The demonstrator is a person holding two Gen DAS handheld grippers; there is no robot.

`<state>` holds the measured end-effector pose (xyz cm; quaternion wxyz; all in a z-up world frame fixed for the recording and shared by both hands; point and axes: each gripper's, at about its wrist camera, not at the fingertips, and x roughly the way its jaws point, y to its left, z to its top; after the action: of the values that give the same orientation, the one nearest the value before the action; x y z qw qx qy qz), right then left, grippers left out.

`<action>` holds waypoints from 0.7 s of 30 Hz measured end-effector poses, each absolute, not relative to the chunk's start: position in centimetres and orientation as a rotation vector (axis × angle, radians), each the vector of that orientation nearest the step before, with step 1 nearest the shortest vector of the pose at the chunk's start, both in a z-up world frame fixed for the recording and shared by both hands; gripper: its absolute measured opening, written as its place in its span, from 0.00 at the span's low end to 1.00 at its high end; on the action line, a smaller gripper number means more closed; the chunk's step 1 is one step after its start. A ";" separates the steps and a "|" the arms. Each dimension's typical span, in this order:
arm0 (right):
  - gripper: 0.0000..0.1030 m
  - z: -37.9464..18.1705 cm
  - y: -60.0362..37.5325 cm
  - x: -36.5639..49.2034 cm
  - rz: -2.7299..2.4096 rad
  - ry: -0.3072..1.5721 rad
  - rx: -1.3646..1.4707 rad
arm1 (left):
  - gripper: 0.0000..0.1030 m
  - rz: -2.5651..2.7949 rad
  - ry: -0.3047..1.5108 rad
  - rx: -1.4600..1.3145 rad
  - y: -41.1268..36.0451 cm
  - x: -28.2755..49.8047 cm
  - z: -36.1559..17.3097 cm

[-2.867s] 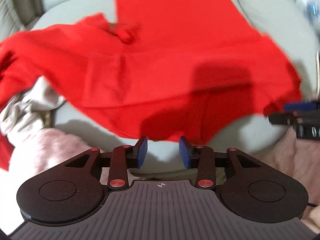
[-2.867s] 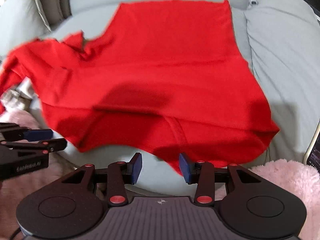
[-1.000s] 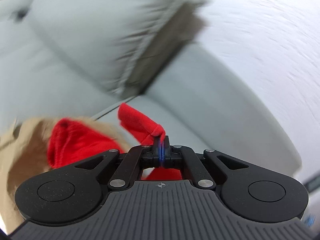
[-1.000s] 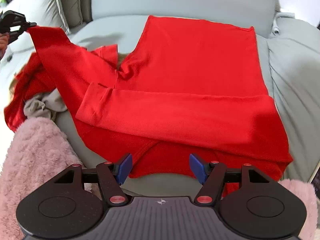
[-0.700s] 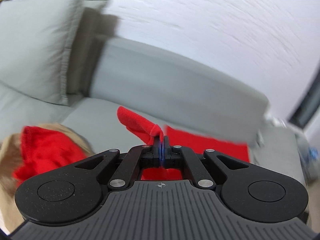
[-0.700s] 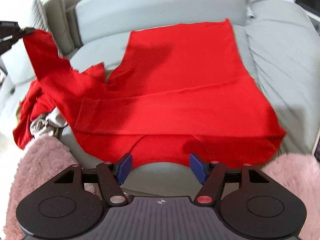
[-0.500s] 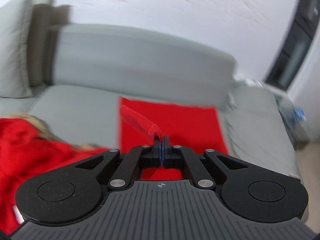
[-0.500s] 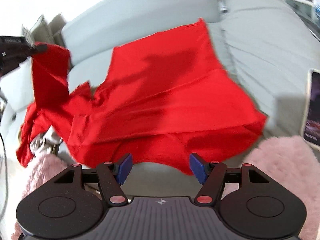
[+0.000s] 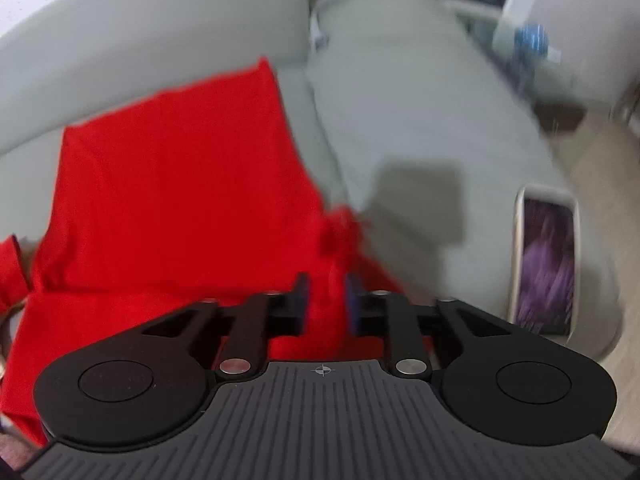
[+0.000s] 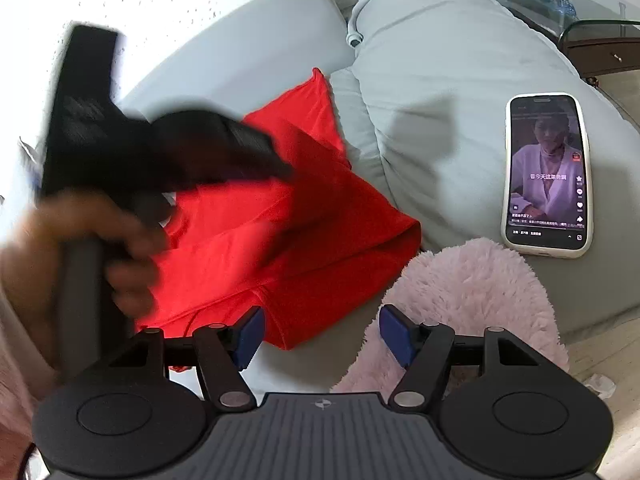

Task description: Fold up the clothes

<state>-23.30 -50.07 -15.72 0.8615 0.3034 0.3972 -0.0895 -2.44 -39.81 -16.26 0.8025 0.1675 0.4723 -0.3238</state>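
A red garment (image 9: pixel 172 184) lies spread on the grey sofa seat (image 9: pixel 420 128). In the left wrist view my left gripper (image 9: pixel 326 300) hovers over the garment's right edge with its jaws apart; a bunched sleeve end (image 9: pixel 340 232) lies just ahead of them. In the right wrist view the garment (image 10: pixel 280 240) shows folded over itself, and the left gripper (image 10: pixel 160 148) with the hand on it crosses above it, blurred. My right gripper (image 10: pixel 322 334) is open and empty at the near sofa edge.
A phone (image 10: pixel 546 172) with a lit screen lies on the sofa to the right; it also shows in the left wrist view (image 9: pixel 546 264). A pink fluffy blanket (image 10: pixel 468 300) lies by my right gripper. A grey cushion (image 10: pixel 440 60) rises behind.
My left gripper carried the red sleeve from the far left across the garment to its right side, then opened and let it go. My right gripper stayed open and swung right.
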 end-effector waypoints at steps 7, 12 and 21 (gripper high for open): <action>0.66 -15.9 -49.1 -23.2 -0.154 0.837 0.594 | 0.54 -0.741 0.968 0.385 -30.2 -3.5 -13.8; 0.67 -16.5 -48.0 -21.8 -0.145 0.859 0.544 | 0.54 -0.567 0.977 0.321 -22.1 -1.8 -13.6; 0.66 -17.2 -47.4 -17.7 -0.122 0.890 0.416 | 0.54 -0.353 0.996 0.132 -11.9 2.2 -13.3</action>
<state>-17.75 -47.41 -17.17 0.8800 0.1996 0.4270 -0.0584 2.16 -11.86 -13.30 0.8616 0.0632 0.4746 -0.1683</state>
